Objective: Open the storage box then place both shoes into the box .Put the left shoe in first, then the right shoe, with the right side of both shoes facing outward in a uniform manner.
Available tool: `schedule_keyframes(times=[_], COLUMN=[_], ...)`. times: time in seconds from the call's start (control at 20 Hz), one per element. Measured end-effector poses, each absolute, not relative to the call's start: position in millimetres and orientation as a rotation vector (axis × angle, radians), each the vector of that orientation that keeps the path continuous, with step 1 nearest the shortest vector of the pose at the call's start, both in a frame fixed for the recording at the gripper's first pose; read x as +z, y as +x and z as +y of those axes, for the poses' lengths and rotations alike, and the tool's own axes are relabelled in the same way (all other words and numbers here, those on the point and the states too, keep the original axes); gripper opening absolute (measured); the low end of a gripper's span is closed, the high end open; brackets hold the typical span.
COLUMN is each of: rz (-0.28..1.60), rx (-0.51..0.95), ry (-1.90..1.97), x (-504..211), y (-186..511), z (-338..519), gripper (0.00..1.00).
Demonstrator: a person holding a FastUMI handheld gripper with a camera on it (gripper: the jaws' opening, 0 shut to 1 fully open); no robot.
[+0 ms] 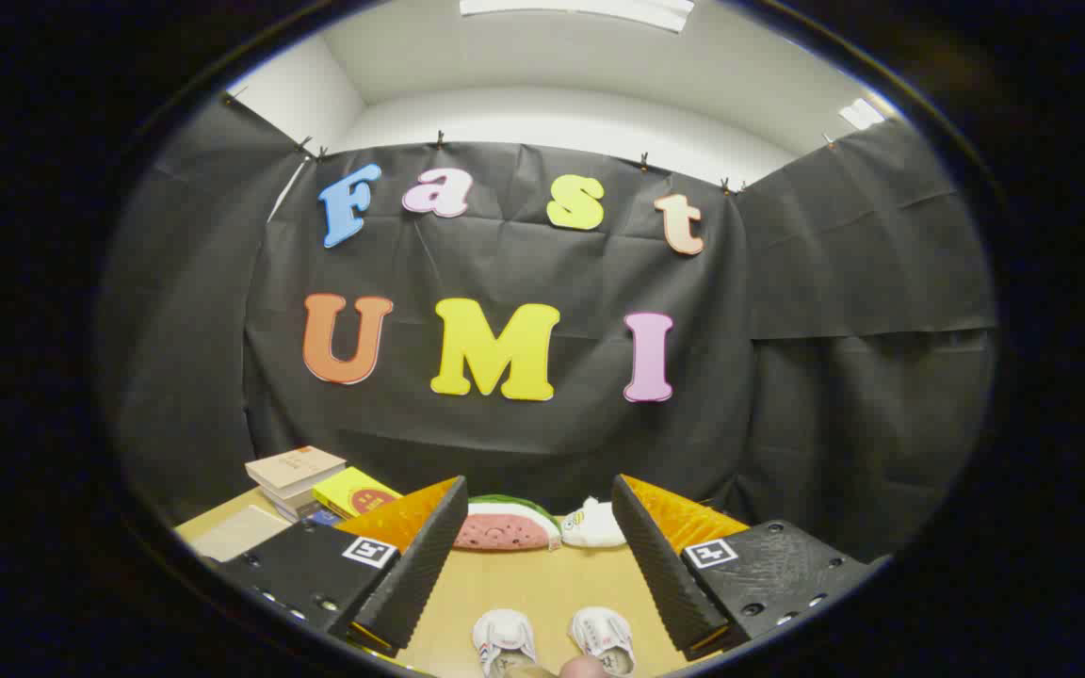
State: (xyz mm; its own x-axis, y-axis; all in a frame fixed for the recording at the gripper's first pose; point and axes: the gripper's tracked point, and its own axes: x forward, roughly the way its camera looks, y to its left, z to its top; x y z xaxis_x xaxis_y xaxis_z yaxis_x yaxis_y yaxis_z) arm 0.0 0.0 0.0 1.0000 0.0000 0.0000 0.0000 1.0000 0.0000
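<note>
1. On the near desk, between the fingers, two white shoes lie side by side.
2. The tongs are spread wide, pinching nothing.
3. Far: watermelon toy; far left: stacked books.

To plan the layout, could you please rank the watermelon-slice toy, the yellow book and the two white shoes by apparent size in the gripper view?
1. Watermelon-slice toy, partly hidden by a tool finger.
2. Yellow book.
3. The two white shoes look alike, cut off and nearer the open tool, so unsure.
</note>
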Motion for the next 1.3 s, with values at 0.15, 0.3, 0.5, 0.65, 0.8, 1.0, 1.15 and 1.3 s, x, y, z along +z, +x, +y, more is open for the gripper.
schedule_keyframes(times=[0.15,0.3,0.5,0.65,0.8,1.0,1.15,1.3], rz=[0.003,0.001,0.006,0.009,0.016,0.054,0.073,0.091], rx=[0.003,0.015,0.012,-0.005,-0.006,0.030,0.065,0.079], ry=[0.000,0.013,0.016,0.004,0.010,0.028,0.054,0.057], x=[4.2,4.6,-0.5,-3.3,-7.8,-22.2,-27.2,-36.8], y=[1.3,3.0,0.6,-4.6,-11.1,-9.8,-5.7,0.2], z=[-1.3,2.9,-0.7,-10.5,-19.4,-16.2,-7.0,2.6], gripper=[0.95,0.95,0.95,0.95,0.95,0.95,0.95,0.95])
